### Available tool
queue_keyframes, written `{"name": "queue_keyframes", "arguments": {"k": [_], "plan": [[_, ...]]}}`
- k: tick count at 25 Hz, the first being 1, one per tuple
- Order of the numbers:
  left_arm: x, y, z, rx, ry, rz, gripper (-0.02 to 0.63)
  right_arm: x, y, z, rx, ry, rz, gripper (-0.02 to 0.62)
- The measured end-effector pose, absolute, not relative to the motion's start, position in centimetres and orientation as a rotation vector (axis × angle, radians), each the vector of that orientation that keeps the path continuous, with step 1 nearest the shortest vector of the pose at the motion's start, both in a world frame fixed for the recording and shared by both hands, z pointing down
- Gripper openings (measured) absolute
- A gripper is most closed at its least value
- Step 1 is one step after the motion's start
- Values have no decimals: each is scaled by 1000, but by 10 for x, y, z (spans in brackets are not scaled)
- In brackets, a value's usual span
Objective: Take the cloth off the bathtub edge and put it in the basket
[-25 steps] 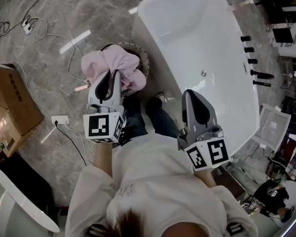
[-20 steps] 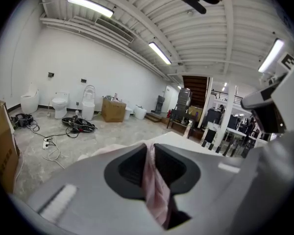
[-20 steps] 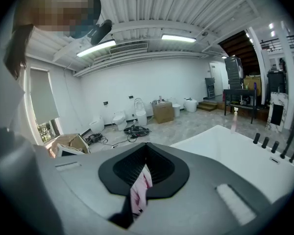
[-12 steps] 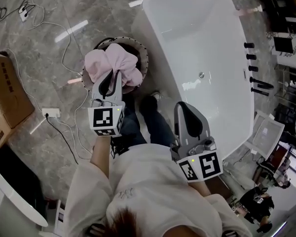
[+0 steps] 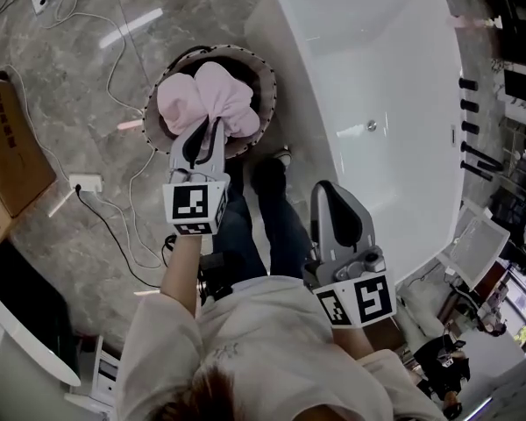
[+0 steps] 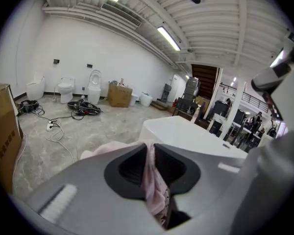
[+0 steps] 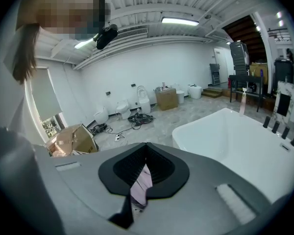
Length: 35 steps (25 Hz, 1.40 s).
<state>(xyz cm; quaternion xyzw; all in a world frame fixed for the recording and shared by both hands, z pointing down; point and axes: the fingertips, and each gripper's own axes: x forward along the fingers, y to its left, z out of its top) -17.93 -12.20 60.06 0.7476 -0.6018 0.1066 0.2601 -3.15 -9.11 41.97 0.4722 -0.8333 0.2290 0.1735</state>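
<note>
The cloth [image 5: 206, 99] is soft pink fabric, bunched into rounded folds. It sits just left of the bathtub [image 5: 377, 68], over the mouth of the basket [image 5: 267, 82], and covers most of the opening. I cannot tell whether it rests on the basket or hangs from the grip.

The basket is round, with a brownish woven-looking rim, and stands on the floor right beside the bathtub's outer wall. The bathtub is smooth, glossy and white, with rounded corners and a thin rim. The floor [image 5: 79, 86] around it is polished grey marble.

The cloth's long axis runs across the basket, from the side away from the bathtub toward it, in two puffed lobes. A gathered neck of it points back toward the person.

That neck goes into the left gripper [image 5: 209, 130]. In the left gripper view the grey jaws are nearly together and clamped on a thin pink fold [image 6: 154, 180]. The fold runs down the slot between the black pads, and the rest billows out past the tips.

The right gripper [image 5: 327, 191] is beside the bathtub's near rim, well apart from the cloth. In its own view its jaws [image 7: 146, 146] meet tip to tip.
</note>
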Motion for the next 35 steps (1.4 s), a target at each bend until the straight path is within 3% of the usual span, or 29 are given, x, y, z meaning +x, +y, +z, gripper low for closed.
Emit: {"name": "queue_keyframes", "arguments": {"k": [35], "plan": [[-194, -139, 849, 1683, -1658, 408, 87, -18, -68, 555, 1292, -2200, 854, -1]]}}
